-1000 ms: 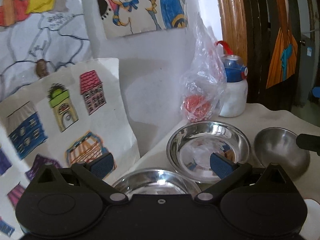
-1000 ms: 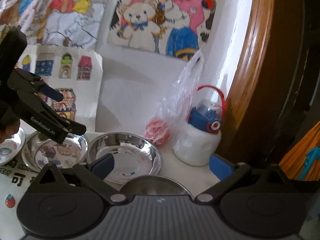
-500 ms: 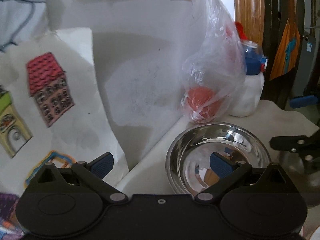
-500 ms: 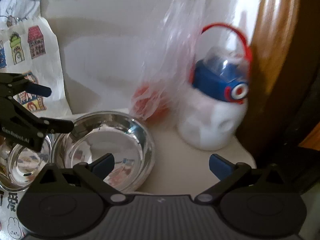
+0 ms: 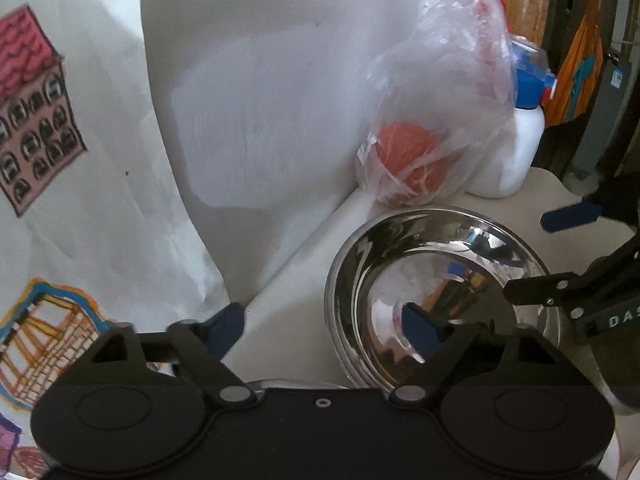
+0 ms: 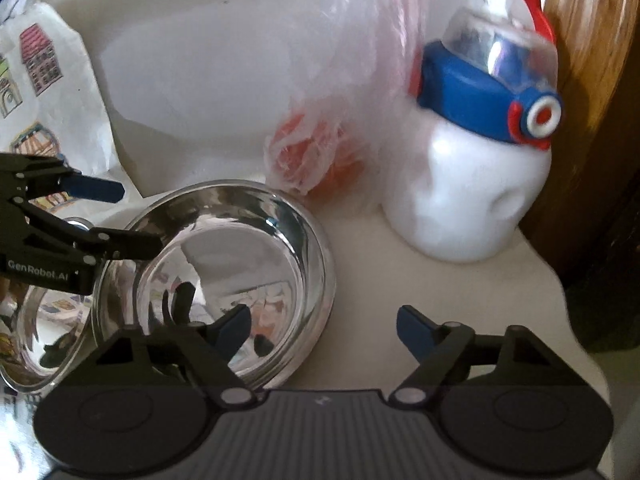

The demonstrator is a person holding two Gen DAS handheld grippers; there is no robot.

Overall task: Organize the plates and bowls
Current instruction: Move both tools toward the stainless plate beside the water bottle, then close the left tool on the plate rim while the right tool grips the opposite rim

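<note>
Steel bowl: the round, mirror-bright bowl (image 5: 436,280) stands on the pale tabletop (image 6: 420,280) near the wall, right in front of both my claws; nothing lies in it, only reflections.
My left claw: the left gripper (image 5: 324,326) has its jaws closing, still apart, straddling the bowl's left rim; the right blue pad is over the inside, the left one outside, neither pressing yet.
My right claw: the right gripper (image 6: 324,326) is closing too, still apart, astride the bowl's right rim, with no pad touching it.
Second dish: a shallower shiny steel dish (image 6: 48,328) sits touching the bowl's left side.
Plastic bag: a thin, crinkled clear bag (image 5: 436,120) behind the bowl holds something round and orange-red (image 5: 408,160).
Jug: a squat white plastic jug (image 6: 472,192) with a blue lid and red handle stands beside the bag.
</note>
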